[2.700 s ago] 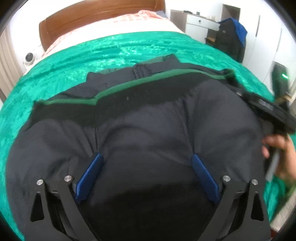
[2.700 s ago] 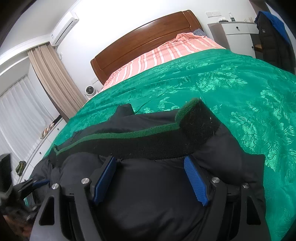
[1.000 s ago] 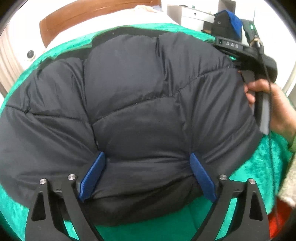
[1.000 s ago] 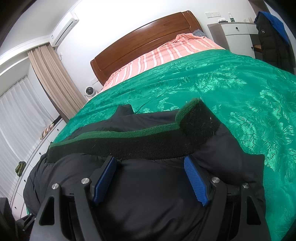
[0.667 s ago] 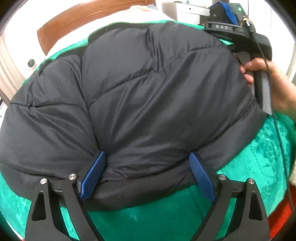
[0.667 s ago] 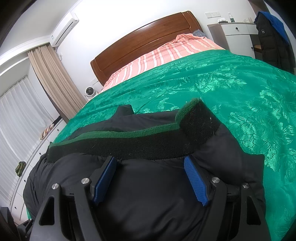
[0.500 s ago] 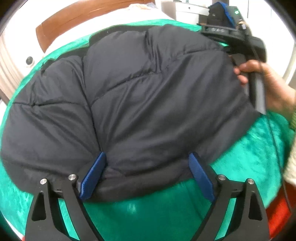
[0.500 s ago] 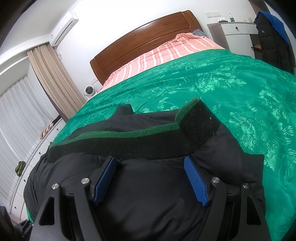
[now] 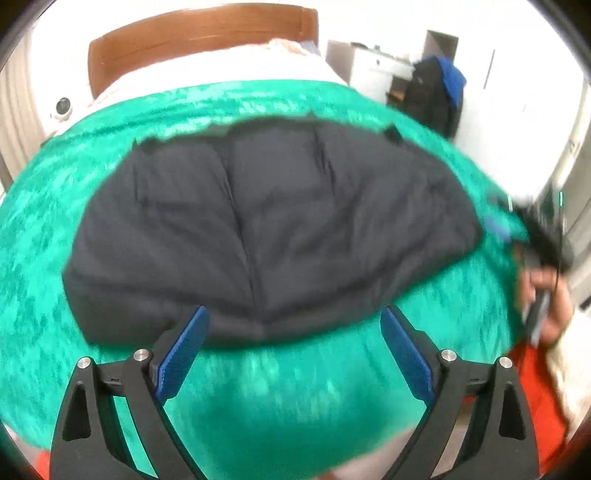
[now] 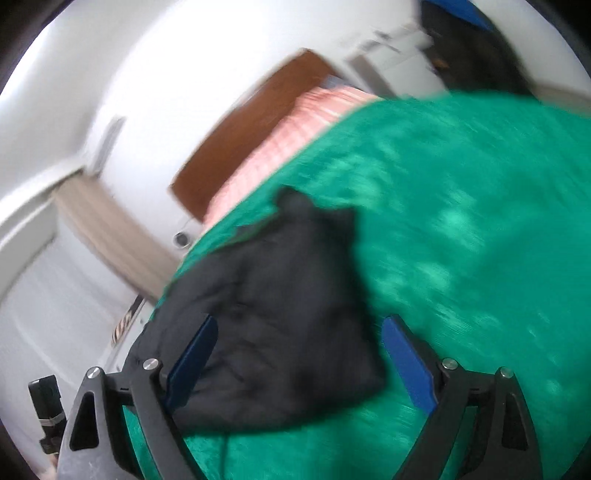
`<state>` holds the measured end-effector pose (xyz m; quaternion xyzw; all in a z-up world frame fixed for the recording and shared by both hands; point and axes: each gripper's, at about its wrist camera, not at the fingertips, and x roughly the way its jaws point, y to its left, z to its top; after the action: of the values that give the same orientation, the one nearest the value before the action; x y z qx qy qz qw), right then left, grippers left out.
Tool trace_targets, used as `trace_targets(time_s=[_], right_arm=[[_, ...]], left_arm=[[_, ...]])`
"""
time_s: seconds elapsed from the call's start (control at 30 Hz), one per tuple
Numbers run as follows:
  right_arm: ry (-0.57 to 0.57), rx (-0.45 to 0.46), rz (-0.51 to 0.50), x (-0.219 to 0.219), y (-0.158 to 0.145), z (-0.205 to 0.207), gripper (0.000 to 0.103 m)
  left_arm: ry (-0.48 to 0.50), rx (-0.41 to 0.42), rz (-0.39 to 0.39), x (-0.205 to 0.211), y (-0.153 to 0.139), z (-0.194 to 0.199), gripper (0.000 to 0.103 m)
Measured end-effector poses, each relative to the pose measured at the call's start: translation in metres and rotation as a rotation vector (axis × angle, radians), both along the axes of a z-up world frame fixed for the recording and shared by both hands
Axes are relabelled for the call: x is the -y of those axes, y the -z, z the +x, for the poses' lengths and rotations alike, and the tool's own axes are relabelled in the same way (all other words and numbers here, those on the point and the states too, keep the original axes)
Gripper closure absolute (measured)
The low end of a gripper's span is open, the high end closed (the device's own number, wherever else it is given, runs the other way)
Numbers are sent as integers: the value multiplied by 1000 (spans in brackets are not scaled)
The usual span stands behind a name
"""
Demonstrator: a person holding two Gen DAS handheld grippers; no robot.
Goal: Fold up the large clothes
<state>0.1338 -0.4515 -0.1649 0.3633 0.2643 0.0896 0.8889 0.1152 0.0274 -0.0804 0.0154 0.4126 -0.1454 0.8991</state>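
Observation:
A black quilted puffer jacket [image 9: 266, 229] lies folded in a compact bundle on the green bedspread [image 9: 280, 398]. My left gripper [image 9: 295, 332] is open and empty, held just short of the jacket's near edge. The right gripper shows blurred at the right edge of the left wrist view [image 9: 543, 243], in a hand. In the right wrist view the jacket [image 10: 280, 317] lies ahead and to the left, and my right gripper [image 10: 299, 347] is open and empty above its near corner. That view is tilted and blurred.
The bed has a wooden headboard [image 9: 199, 33] and a pink striped sheet [image 10: 314, 110] at its far end. A white dresser with a dark coat on it [image 9: 436, 92] stands at the back right. Curtains [image 10: 107, 236] hang at the left.
Both grippers have let go of the jacket and pulled back from it. The jacket's lower half now lies folded over, hiding the green-lined collar. The right wrist view has swung and tilted.

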Motion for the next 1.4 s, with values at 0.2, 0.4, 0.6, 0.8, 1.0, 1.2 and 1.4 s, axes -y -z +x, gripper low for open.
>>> trace_targets(time_s=[0.2, 0.4, 0.6, 0.8, 1.0, 1.2, 1.4], right_arm=[[-26, -2, 126, 17, -1, 26, 13], [-87, -95, 195, 24, 6, 68, 13], [-259, -225, 199, 5, 17, 130, 12], [-352, -298, 88, -31, 2, 154, 57], [-432, -79, -18, -93, -106, 124, 62], [-477, 4, -366, -220, -184, 114, 62], [-454, 30, -610, -348, -200, 109, 62]], left_arm=[[-29, 38, -53, 1, -8, 60, 7], [-68, -3, 13, 15, 23, 96, 8], [-121, -80, 15, 8, 55, 112, 5], [-119, -115, 70, 17, 68, 121, 3], [-107, -101, 77, 18, 71, 118, 3], [-60, -214, 16, -6, 51, 120, 13], [-204, -105, -228, -140, -27, 75, 7]])
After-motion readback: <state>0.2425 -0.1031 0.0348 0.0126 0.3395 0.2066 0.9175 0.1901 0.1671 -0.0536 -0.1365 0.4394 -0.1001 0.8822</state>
